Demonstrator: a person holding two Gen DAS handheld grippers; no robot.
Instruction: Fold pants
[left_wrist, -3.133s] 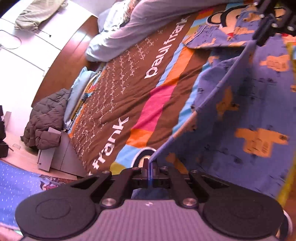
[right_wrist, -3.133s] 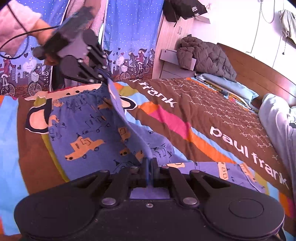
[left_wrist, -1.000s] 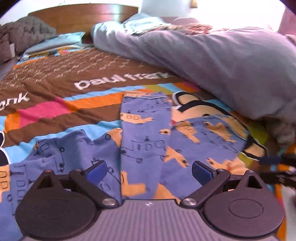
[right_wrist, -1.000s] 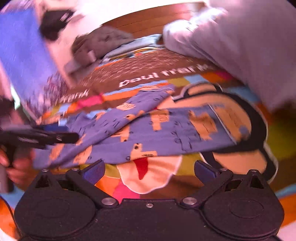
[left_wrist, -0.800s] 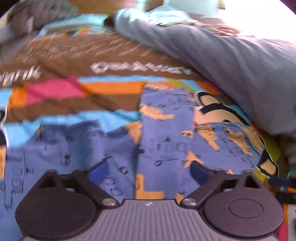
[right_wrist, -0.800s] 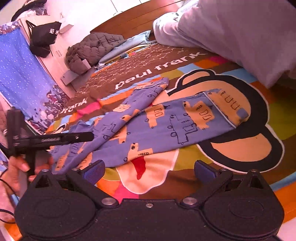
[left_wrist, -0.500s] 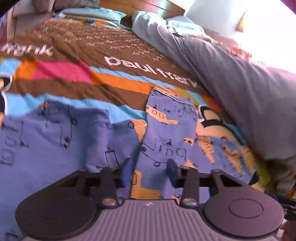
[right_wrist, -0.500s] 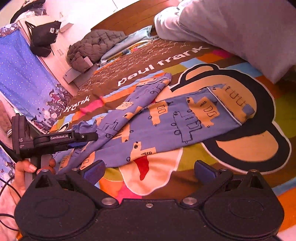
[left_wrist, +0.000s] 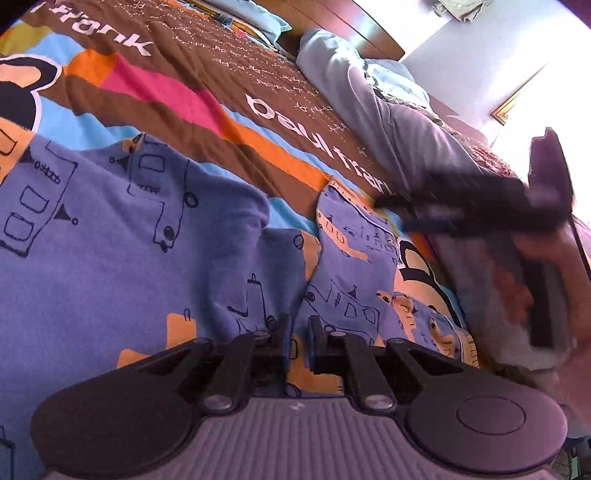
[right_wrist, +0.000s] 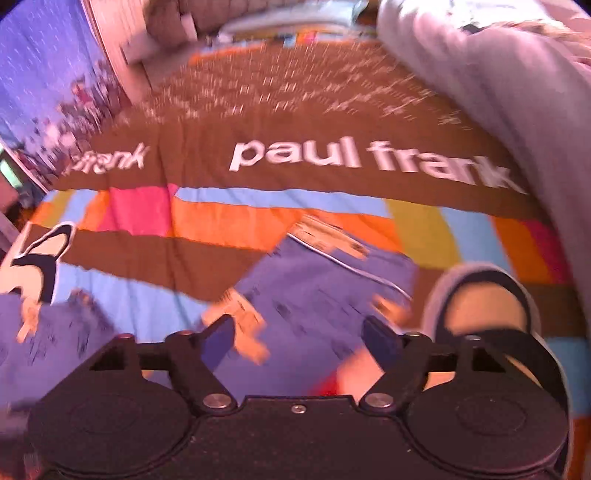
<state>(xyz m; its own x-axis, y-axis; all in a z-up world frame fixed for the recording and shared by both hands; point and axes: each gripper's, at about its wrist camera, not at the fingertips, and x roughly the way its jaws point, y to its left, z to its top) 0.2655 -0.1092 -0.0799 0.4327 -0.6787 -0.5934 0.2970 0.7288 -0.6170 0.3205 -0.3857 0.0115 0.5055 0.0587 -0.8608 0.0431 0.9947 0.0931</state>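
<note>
- Pants (left_wrist: 155, 236) – blue print, spread rumpled on the striped bedspread (left_wrist: 173, 99)
- Left gripper (left_wrist: 298, 328) – jaws nearly together at the crotch fold; grip unconfirmed
- Right gripper (right_wrist: 301, 334) – jaws apart above a leg cuff
- Step, judged – regrasping; next needs the cuff pinched

The left wrist view is taken from low and close over the blue cartoon-print cotton pants (left_wrist: 122, 236), facing along the bright striped bedspread (left_wrist: 155, 92) toward the wooden headboard (left_wrist: 332, 26). The right wrist view, blurred, is taken from slightly higher, facing the same bedspread (right_wrist: 295, 155). Both views share pants (right_wrist: 325, 295) and bedspread lettering.
</note>
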